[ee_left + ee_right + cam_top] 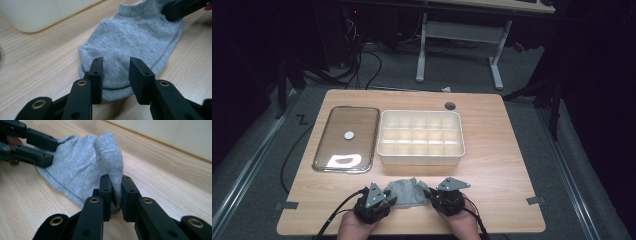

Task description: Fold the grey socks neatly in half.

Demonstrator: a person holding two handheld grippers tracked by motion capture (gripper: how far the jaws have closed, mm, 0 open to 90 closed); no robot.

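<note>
A grey ankle sock (408,193) lies flat on the wooden table near its front edge, between the two grippers. My left gripper (116,75) stands open at one end of the sock (135,40); its jaws straddle the cloth with a wide gap and do not press on it. My right gripper (116,192) is shut on a raised fold at the other end of the sock (82,170). From above, the left gripper (390,198) sits at the sock's left side and the right gripper (428,193) at its right. A hand holds each.
A white box with several compartments (420,156) stands just behind the sock. To its left lies a metal tray (318,159) with a small white disc (349,134) on it. A round cable hole (450,105) is at the table's back edge.
</note>
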